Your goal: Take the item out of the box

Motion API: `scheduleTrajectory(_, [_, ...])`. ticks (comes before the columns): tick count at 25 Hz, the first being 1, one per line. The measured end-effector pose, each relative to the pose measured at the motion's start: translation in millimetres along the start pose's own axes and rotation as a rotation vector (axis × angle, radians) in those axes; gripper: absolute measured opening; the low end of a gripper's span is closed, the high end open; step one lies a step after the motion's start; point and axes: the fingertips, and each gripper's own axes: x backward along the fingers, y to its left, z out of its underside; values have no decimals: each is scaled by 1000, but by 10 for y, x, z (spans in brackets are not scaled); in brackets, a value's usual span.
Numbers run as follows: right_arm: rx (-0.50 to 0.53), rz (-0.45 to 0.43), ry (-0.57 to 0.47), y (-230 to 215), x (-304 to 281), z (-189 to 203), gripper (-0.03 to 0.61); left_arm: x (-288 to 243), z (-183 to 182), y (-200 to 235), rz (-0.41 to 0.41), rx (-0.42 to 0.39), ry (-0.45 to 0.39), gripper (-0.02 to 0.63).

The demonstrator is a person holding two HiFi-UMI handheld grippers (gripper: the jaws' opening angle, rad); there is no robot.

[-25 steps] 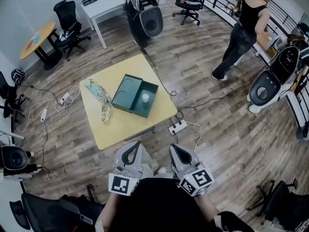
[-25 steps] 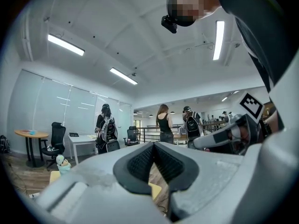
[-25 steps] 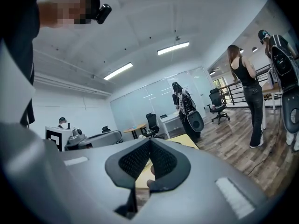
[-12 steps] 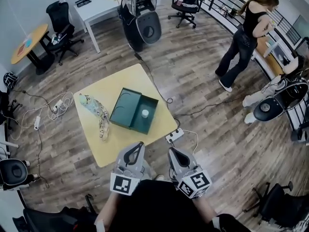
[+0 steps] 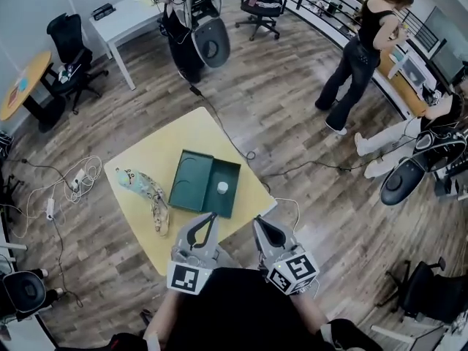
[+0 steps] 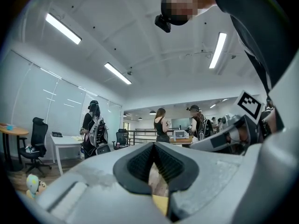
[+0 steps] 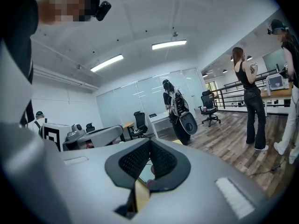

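An open dark green box (image 5: 191, 183) lies on the square yellow table (image 5: 161, 148), and a small white item (image 5: 221, 188) sits in its right half. Both grippers are held low at the table's near edge, short of the box. My left gripper (image 5: 213, 216) has its tips together with nothing between them, as the left gripper view (image 6: 153, 146) also shows. My right gripper (image 5: 257, 220) is shut and empty too, and in the right gripper view (image 7: 149, 143) a sliver of the box shows below its pads.
A patterned strappy object (image 5: 150, 194) lies on the table left of the box. Cables and a power strip (image 5: 77, 181) trail over the wooden floor at left. A person (image 5: 358, 42) stands at the back right, with a white desk (image 5: 128, 17) and office chairs behind.
The table and box have come closer to the grippers as I moved forward. Both grippers now reach the table's near edge. Their jaws look the same.
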Motion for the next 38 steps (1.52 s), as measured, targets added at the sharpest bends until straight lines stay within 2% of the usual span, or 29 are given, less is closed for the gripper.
scheduleTrajectory(2, [6,8,1,45,-106,-2,3,-9,22,82,13,3,4,2])
scheduleTrajectory(5, [18,8,16,100,-261,3,3,-62,-6,195,41,-61,-14,2])
scheduleTrajectory(6, [23,6,26,103,-301,15,3,-74,12,228,36,-45,-11,2])
scheduleTrajectory(9, [39,-8,67,94,-411,78,3,-64,85,328,-1,40,8,2])
scheduleTrajectory(11, [58,-18,94,89,-501,115,3,-46,121,410,-20,57,19,2])
scheduleTrajectory(17, [142,-70,167,-46,-807,159,14,-148,247,589,-72,58,50,2])
scheduleTrajectory(21, [150,-123,235,-187,-960,258,31,-258,231,634,-108,-20,28,2])
scheduleTrajectory(24, [160,-162,285,-289,-1135,275,42,-334,259,694,-156,21,55,2])
scheduleTrajectory(27, [182,-200,339,-389,-1306,336,58,-447,203,738,-168,-39,42,2])
scheduleTrajectory(32, [270,-248,413,-495,-1495,440,72,-536,213,777,-216,-15,51,2])
scheduleTrajectory(38, [297,-291,526,-618,-1721,762,115,-606,356,833,-259,3,79,2])
